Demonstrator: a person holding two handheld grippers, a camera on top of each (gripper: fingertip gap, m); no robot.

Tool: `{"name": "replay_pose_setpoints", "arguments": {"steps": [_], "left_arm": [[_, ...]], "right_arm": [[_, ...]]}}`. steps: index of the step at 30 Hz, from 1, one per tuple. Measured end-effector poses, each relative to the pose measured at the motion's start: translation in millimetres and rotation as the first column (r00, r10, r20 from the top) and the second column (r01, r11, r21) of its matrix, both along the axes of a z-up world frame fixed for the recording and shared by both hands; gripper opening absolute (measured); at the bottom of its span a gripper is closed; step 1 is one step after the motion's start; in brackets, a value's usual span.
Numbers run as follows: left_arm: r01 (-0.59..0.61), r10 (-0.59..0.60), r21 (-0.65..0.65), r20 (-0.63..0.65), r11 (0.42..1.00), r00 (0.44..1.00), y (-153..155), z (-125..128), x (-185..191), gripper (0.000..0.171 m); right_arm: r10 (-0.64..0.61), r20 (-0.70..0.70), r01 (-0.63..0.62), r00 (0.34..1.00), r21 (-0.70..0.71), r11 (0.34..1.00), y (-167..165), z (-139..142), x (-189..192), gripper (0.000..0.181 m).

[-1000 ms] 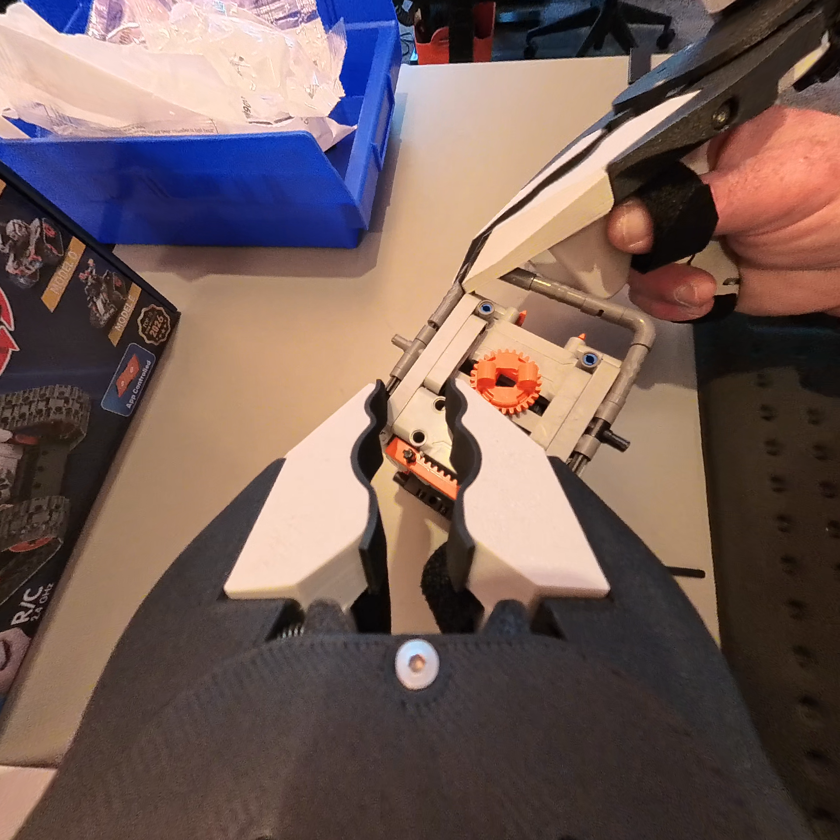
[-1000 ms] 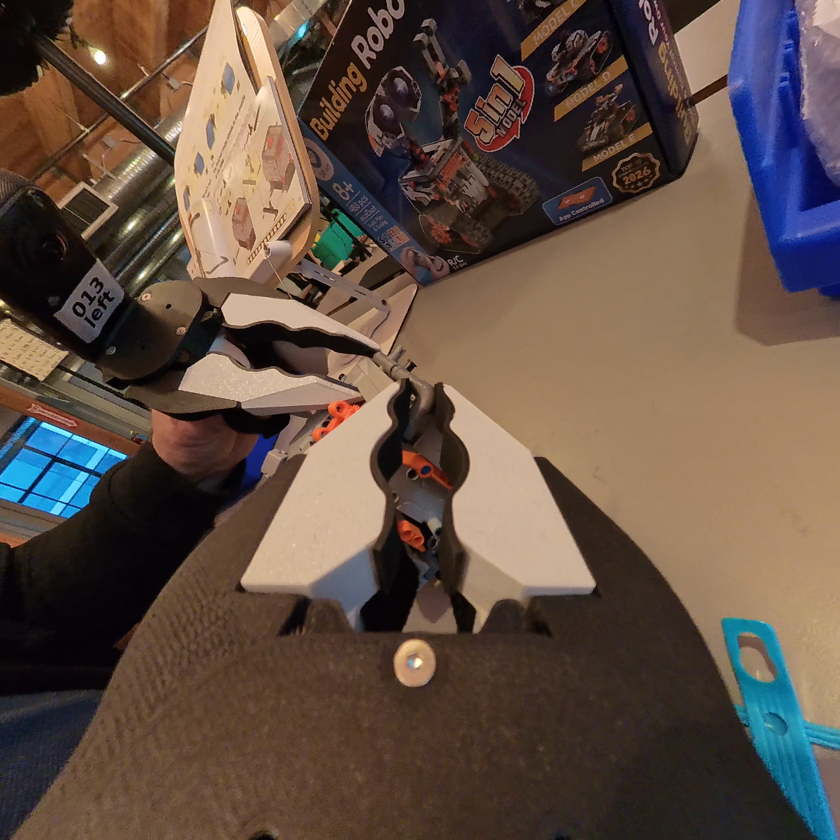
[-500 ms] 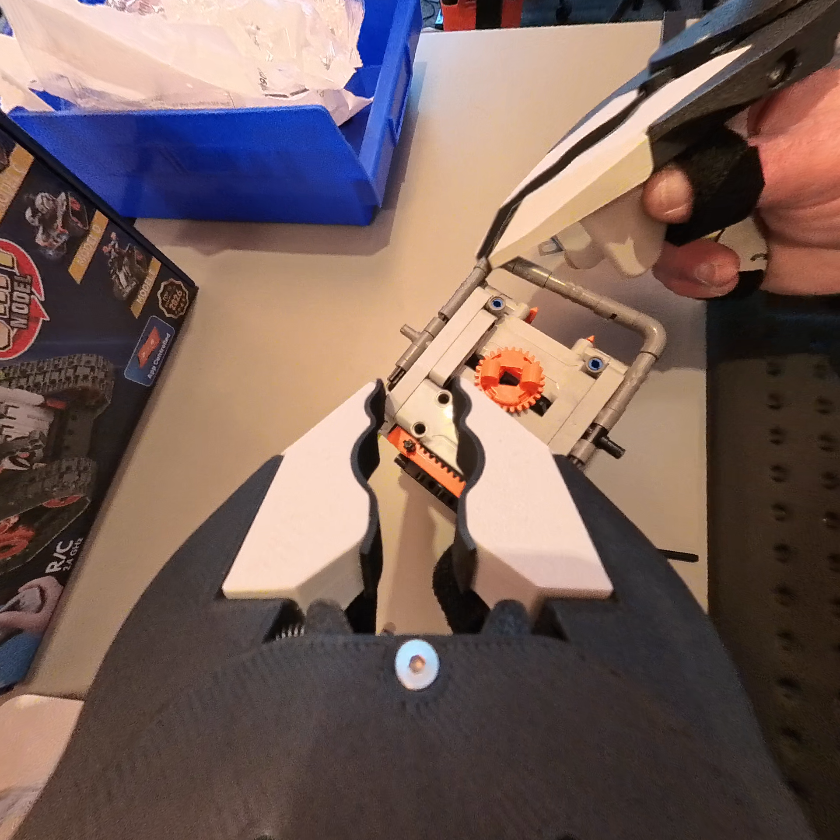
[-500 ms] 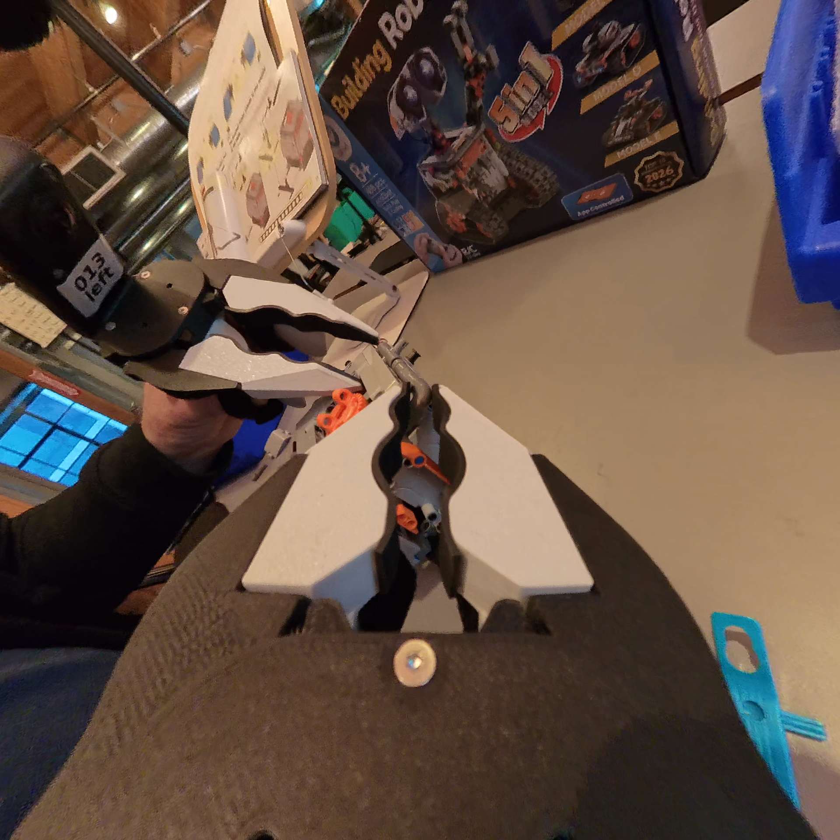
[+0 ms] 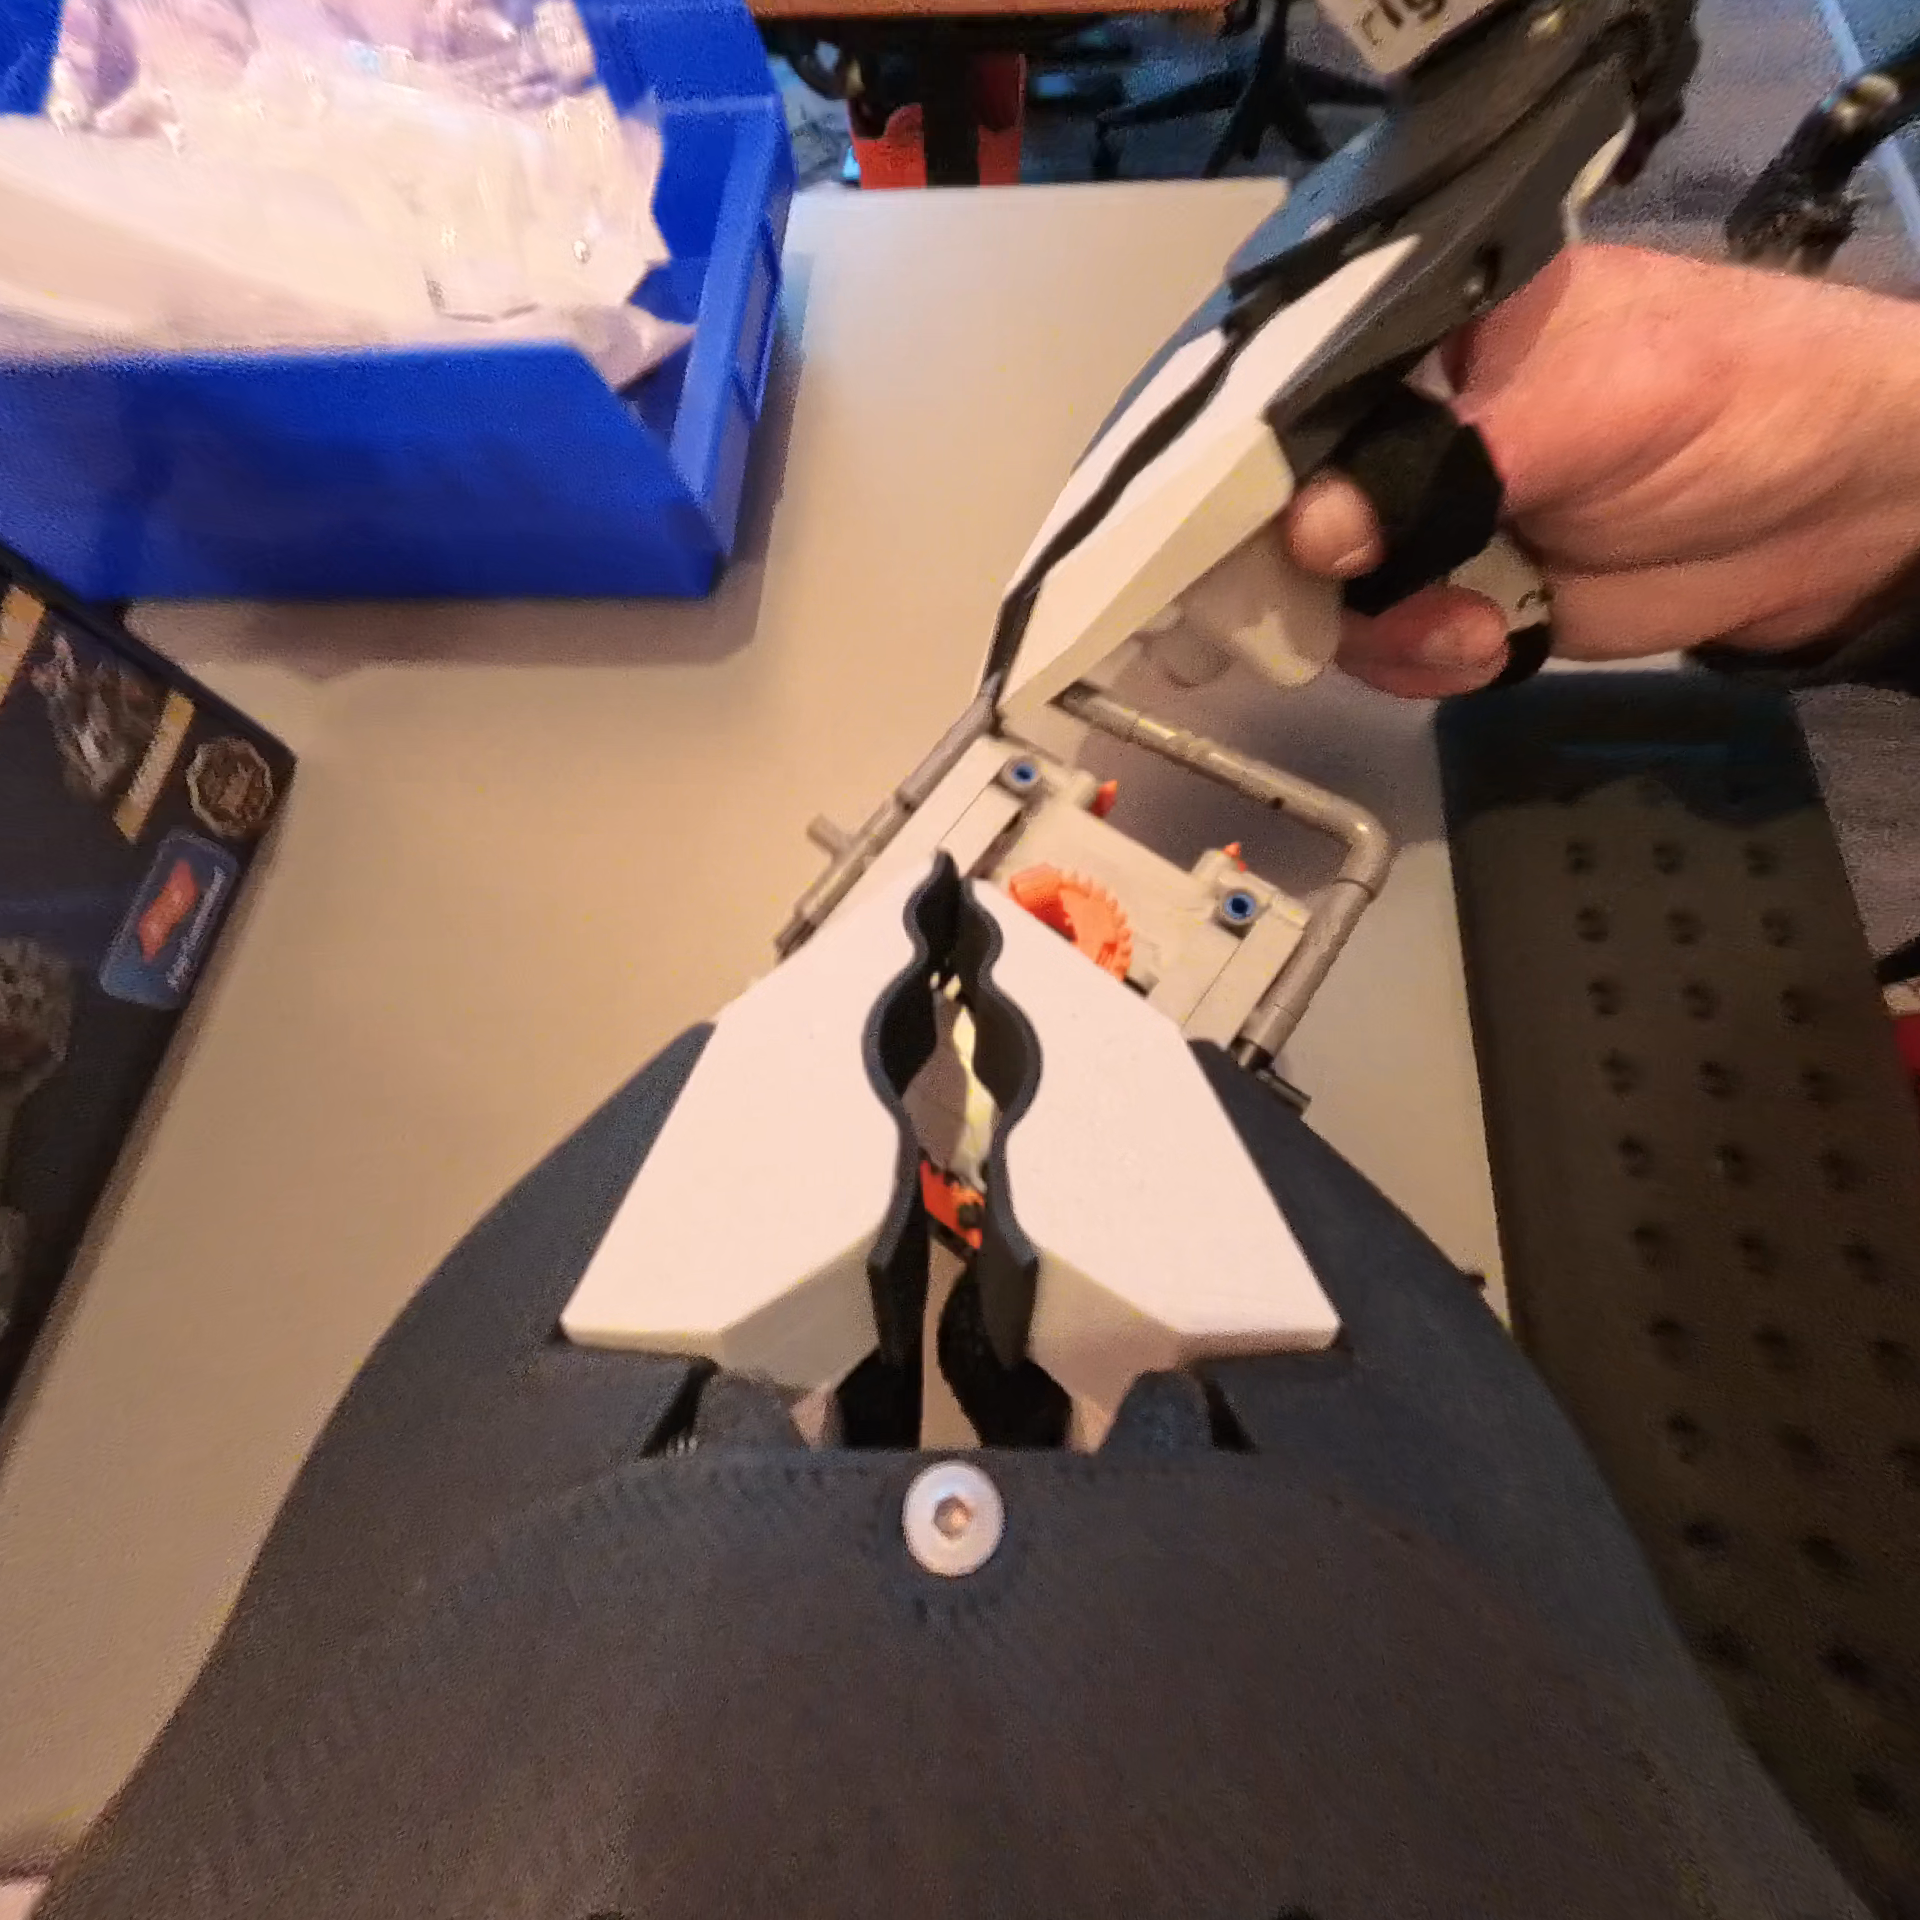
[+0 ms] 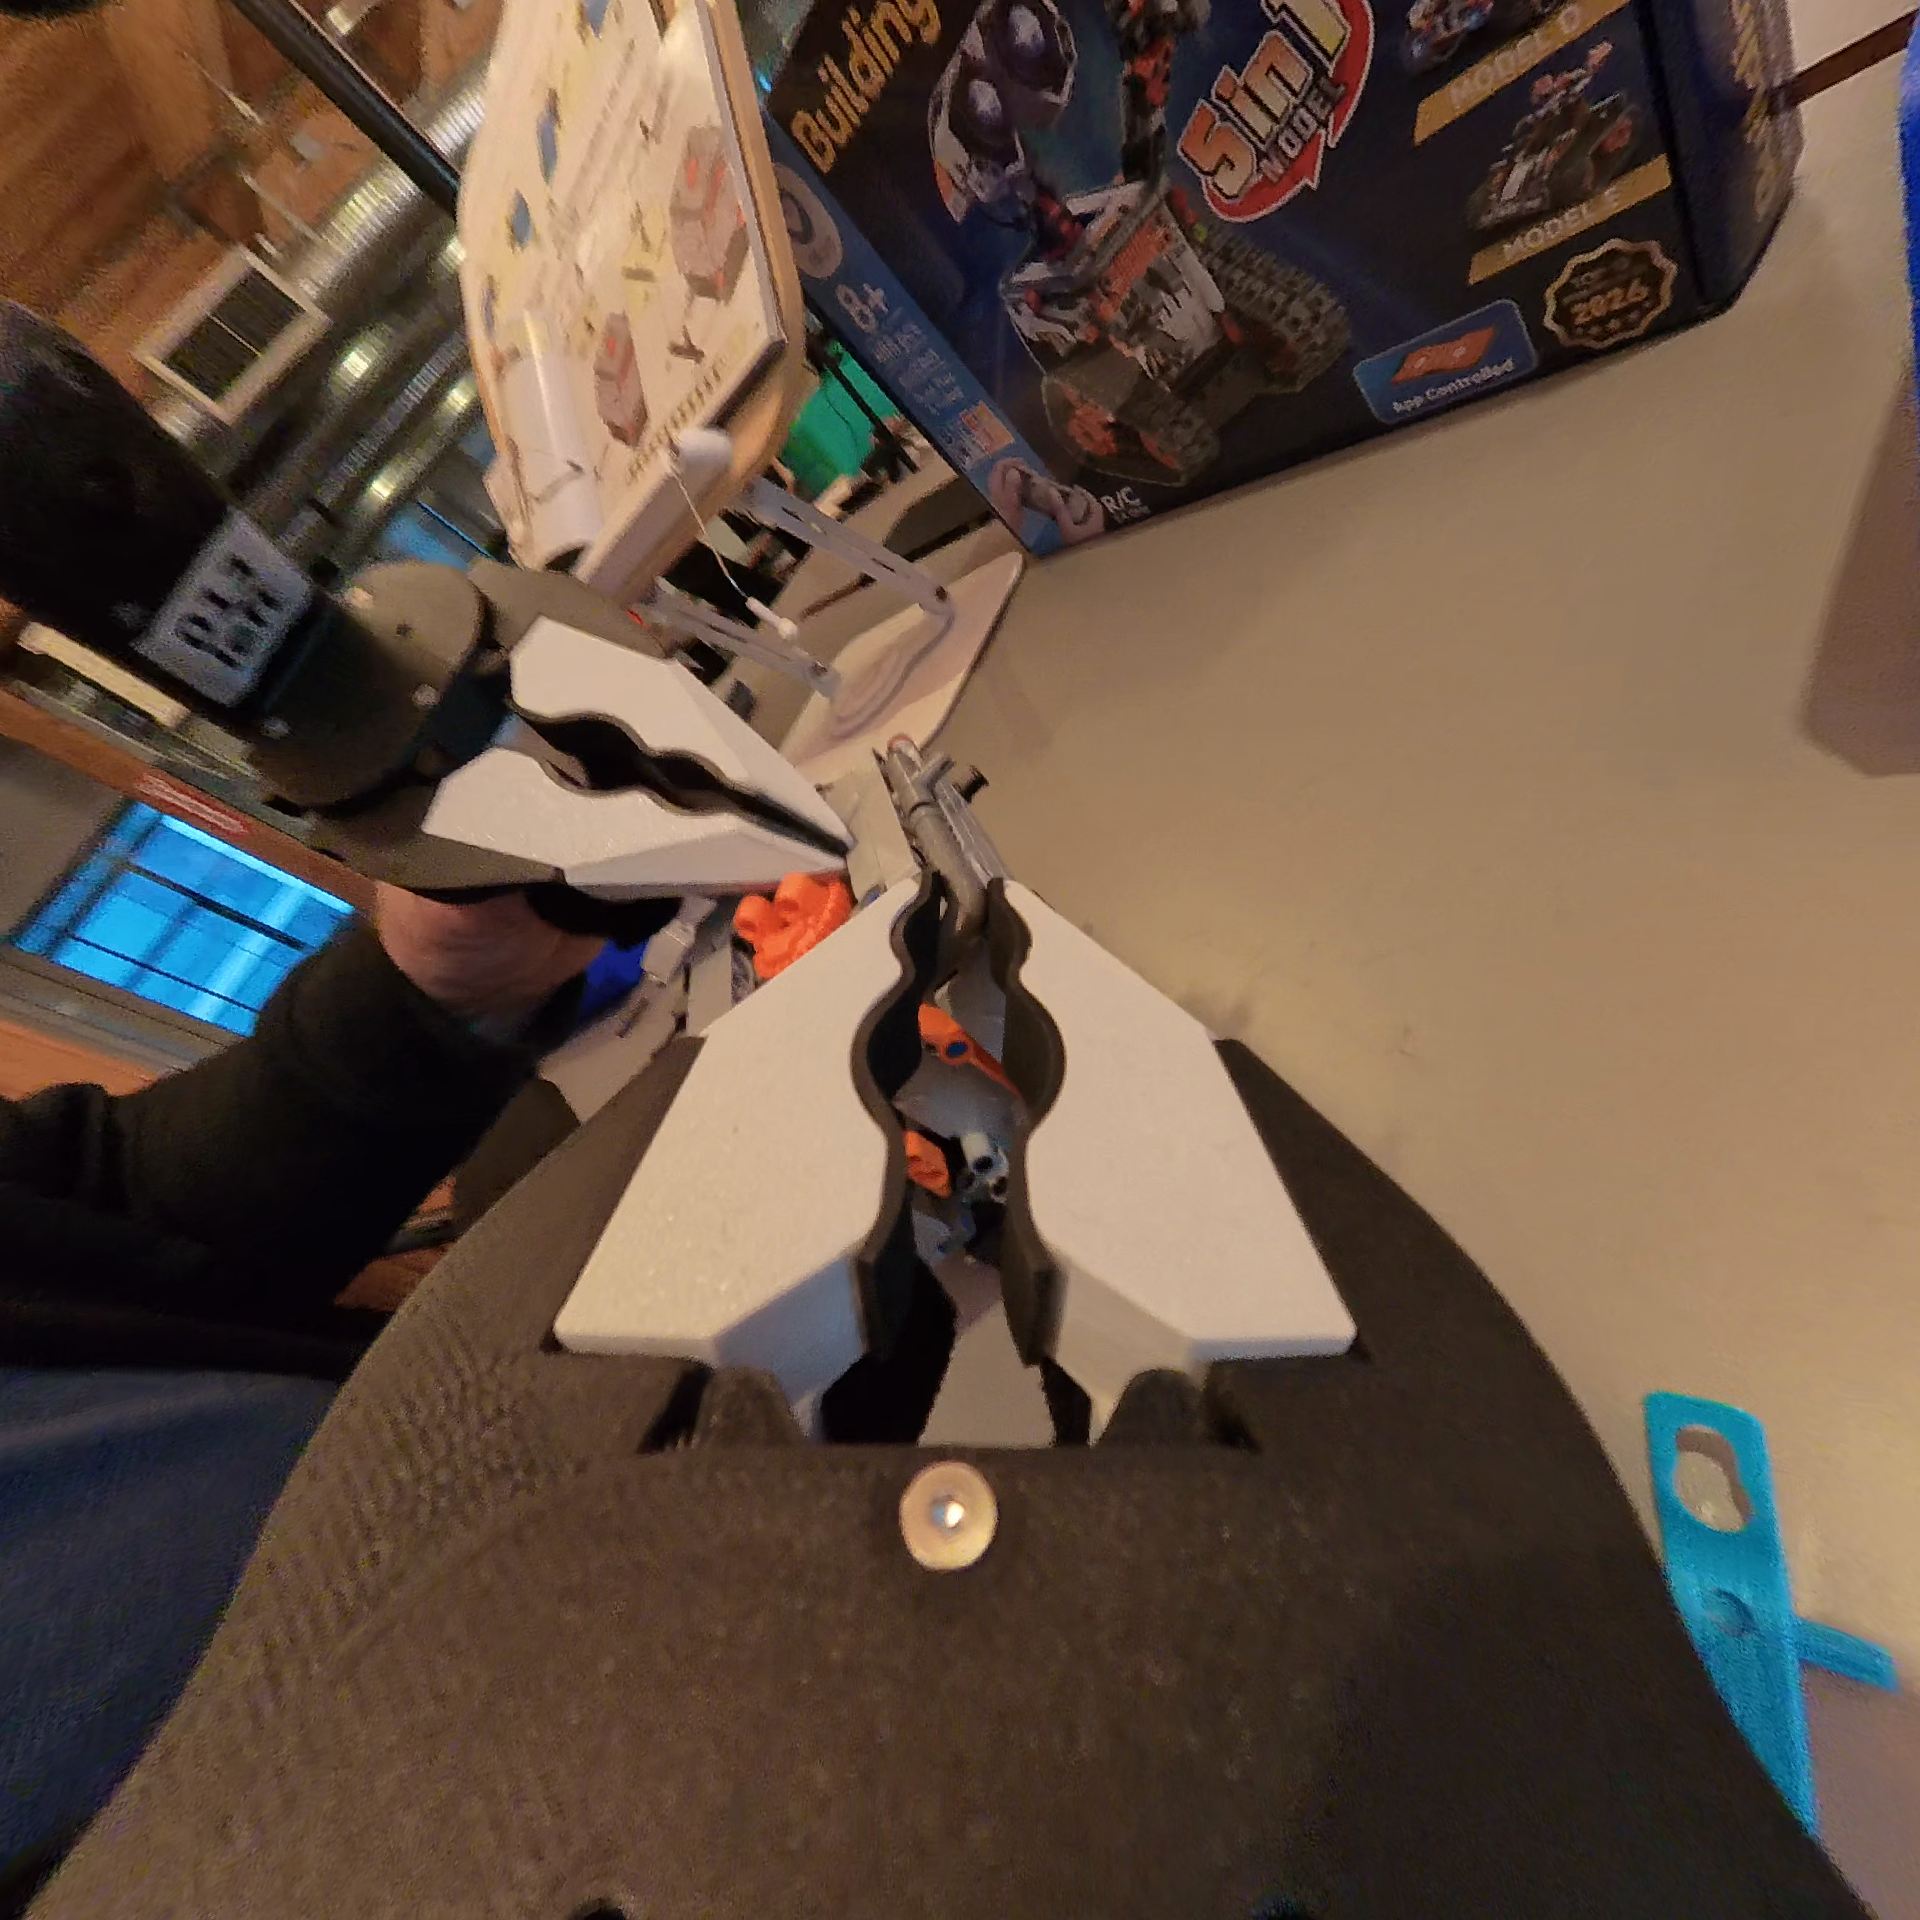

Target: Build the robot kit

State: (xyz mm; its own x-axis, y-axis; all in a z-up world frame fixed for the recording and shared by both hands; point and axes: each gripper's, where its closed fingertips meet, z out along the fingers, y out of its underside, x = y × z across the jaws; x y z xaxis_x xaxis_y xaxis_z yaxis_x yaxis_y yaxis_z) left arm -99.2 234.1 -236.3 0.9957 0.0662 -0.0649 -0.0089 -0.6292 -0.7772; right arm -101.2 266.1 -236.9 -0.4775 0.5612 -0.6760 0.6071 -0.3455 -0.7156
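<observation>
A small grey brick assembly (image 5: pixel 1174 925) with an orange gear (image 5: pixel 1075 914) and a grey rod frame (image 5: pixel 1340 873) sits just above the beige table (image 5: pixel 520 935). My right gripper (image 6: pixel 961 899) is shut on the rod frame's far corner; it also shows in the left wrist view (image 5: pixel 1003 691), held by a hand. My left gripper (image 5: pixel 945 883) has its jaws nearly together over the assembly's near side, grey and orange parts showing through the gap. In the right wrist view the left gripper (image 6: pixel 844 842) has its tips against the assembly's (image 6: pixel 790 914) grey edge. I cannot tell whether it pinches anything.
A blue bin (image 5: pixel 364 468) with clear plastic bags (image 5: pixel 312 156) stands at the back left. A dark toy box (image 5: pixel 125 883) lies at the left, also seen in the right wrist view (image 6: pixel 1247 260). A black perforated mat (image 5: pixel 1662 1143) lies right. An instruction booklet on a stand (image 6: pixel 623 239) and a turquoise tool (image 6: pixel 1725 1558) are nearby. Tip to tip, the grippers are about 4 centimeters apart.
My left gripper let go of the assembly's grey block, closed its jaws and moved forward over the assembly. The right gripper kept its hold on the rod frame.
</observation>
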Motion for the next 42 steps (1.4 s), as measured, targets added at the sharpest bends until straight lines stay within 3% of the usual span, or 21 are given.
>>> {"name": "replay_pose_setpoints", "arguments": {"steps": [3,7,10,14,20,42], "left_arm": [[0.002,-0.002,-0.006,0.021,1.000,1.000,1,2,1,0.000],[-0.016,0.017,0.020,-0.041,1.000,0.999,-3,13,-1,0.000],[-0.137,0.137,0.008,0.025,0.990,0.990,-16,13,-16,0.016],[-0.131,0.136,-0.063,0.086,0.989,0.987,-19,1,-11,0.035],[-0.120,0.130,-0.107,0.092,0.987,0.987,-18,-3,-8,0.032],[-0.104,0.106,-0.022,0.114,0.994,0.988,-14,-4,-5,0.027]], "right_arm": [[-0.014,-0.004,0.014,1.000,-0.017,1.000,1,1,1,0.006],[-0.002,-0.010,0.001,1.000,-0.013,1.000,0,2,3,0.006],[-0.007,-0.010,0.007,1.000,0.008,1.000,-1,3,5,0.006],[0.002,-0.012,-0.002,1.000,0.042,0.999,-9,2,11,0.006],[-0.023,-0.018,0.023,1.000,0.032,0.999,-10,1,15,0.006],[-0.010,-0.021,0.011,1.000,0.046,0.999,-9,-1,17,0.006]]}}
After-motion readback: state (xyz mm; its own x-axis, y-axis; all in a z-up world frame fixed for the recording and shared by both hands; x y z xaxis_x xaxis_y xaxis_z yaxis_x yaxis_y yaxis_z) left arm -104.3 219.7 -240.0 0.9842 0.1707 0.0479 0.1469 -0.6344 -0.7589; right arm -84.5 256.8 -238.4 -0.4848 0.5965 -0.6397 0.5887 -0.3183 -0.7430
